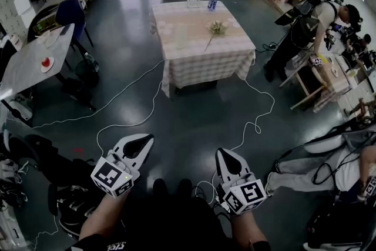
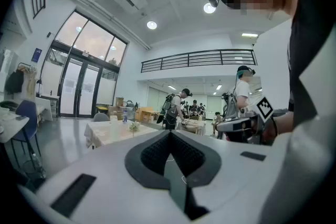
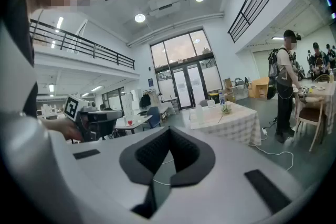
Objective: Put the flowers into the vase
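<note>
A bunch of pale flowers (image 1: 216,28) with a long stem lies on the table with the checked cloth (image 1: 194,62), far across the dark floor. The flowers show small in the left gripper view (image 2: 134,126) and in the right gripper view (image 3: 226,108). I cannot make out a vase for certain; a small white object (image 1: 192,2) stands at the table's far edge. My left gripper (image 1: 147,138) and right gripper (image 1: 222,153) are held low in front of me, far from the table. Both are shut with nothing between the jaws, as their own views show for the left gripper (image 2: 169,134) and the right gripper (image 3: 169,131).
A water bottle (image 1: 212,1) stands on the table's far edge. White cables (image 1: 154,100) snake over the floor between me and the table. A grey table (image 1: 35,59) and blue chair (image 1: 70,12) are at the left. People work at benches on the right (image 1: 311,26).
</note>
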